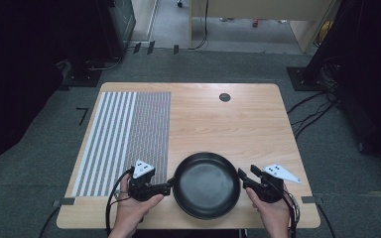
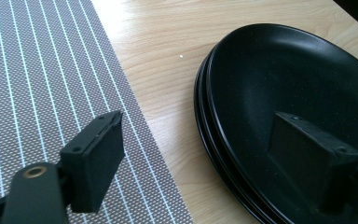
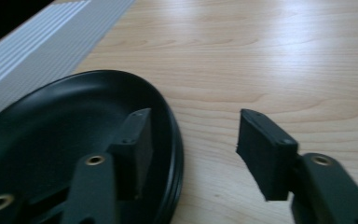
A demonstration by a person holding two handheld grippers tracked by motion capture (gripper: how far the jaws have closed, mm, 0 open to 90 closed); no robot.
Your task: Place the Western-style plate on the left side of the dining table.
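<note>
A stack of black plates [image 1: 206, 183] sits near the front edge of the wooden table [image 1: 228, 124]; the left gripper view shows more than one rim on the plates [image 2: 298, 93]. My left gripper [image 1: 170, 188] is at the stack's left rim. It is open [image 2: 198, 126], with one jaw above the striped mat and the other over the top plate's inside. My right gripper [image 1: 240, 174] is at the right rim of the plates [image 3: 65, 121]. It stands open [image 3: 196, 121] astride the rim, one jaw inside the plate and one out over bare wood, neither pressing.
A grey-and-white striped placemat [image 1: 124, 139] covers the table's left part, close to the plates [image 2: 42, 70]. A round cable hole [image 1: 224, 97] lies at the far edge. Bare wood stretches behind and right of the plates. Dark equipment and cables stand on the floor around.
</note>
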